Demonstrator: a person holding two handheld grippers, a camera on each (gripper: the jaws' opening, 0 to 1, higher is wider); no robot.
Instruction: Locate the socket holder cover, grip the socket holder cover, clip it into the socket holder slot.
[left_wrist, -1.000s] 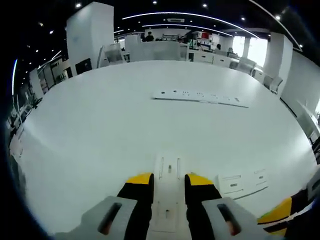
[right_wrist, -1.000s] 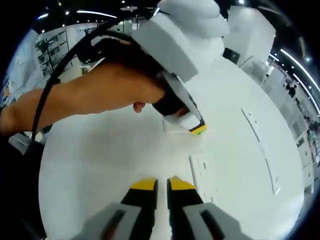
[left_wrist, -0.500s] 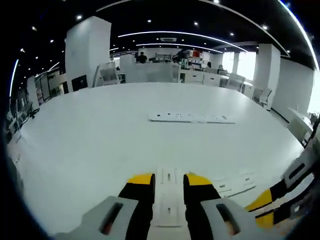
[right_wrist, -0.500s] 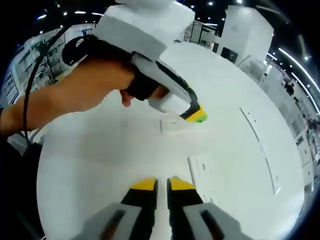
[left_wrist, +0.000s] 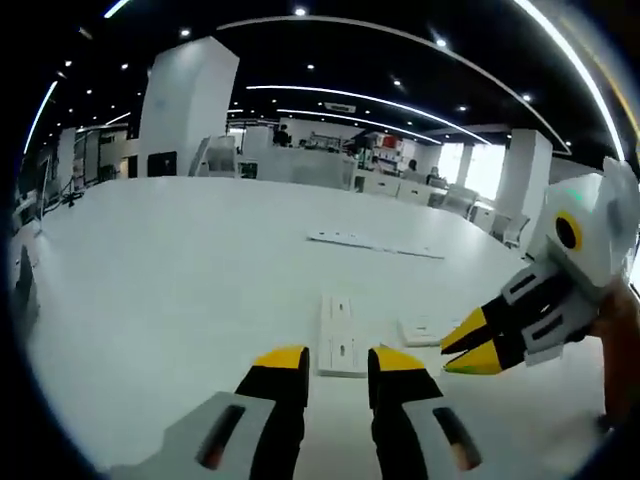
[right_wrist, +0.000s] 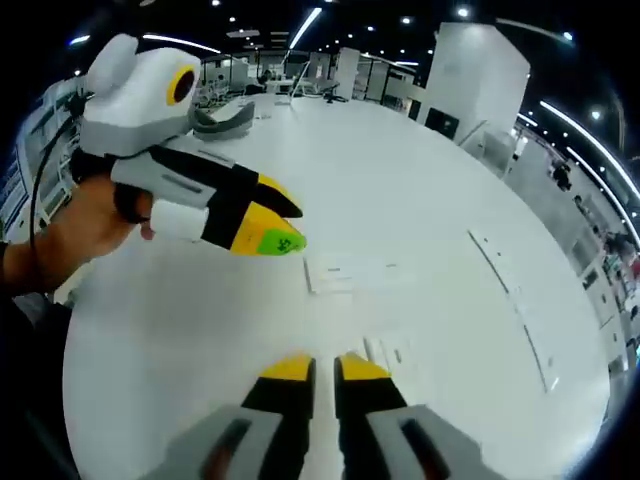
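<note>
The left gripper (left_wrist: 336, 362) hangs over the white table (left_wrist: 180, 260) with its yellow-tipped jaws parted and nothing between them; just beyond the tips lies a white rectangular piece (left_wrist: 341, 336) with small slots, flat on the table. Beside it, a little to the right in the left gripper view, sits a smaller flat white piece (left_wrist: 424, 328), and the right gripper (left_wrist: 462, 348) points at it from the side with its jaws close together and, as far as I can tell, empty. In the right gripper view that gripper's own jaws stand nearly closed on nothing, with the smaller piece (right_wrist: 388, 352) just past the tips and the longer one (right_wrist: 345, 272) farther out, under the left gripper's (right_wrist: 285, 225) green-marked tip. Farther back on the table a long white strip (left_wrist: 375, 243) lies well apart from both. Which of the two near pieces is the cover and which is the holder cannot be told for sure; the smaller one looks like the cover. The step in hand seems to be the pick-up, which is not yet done. To do it well, the right jaws should open wider than the piece, come down low and level over it, and close across its short sides so that it does not skid on the smooth table. The left gripper can pin the longer piece so that it stays put when the cover is pressed in. The cover should be squared to the slot before pushing, since a tilted start will likely jam one edge.
</note>
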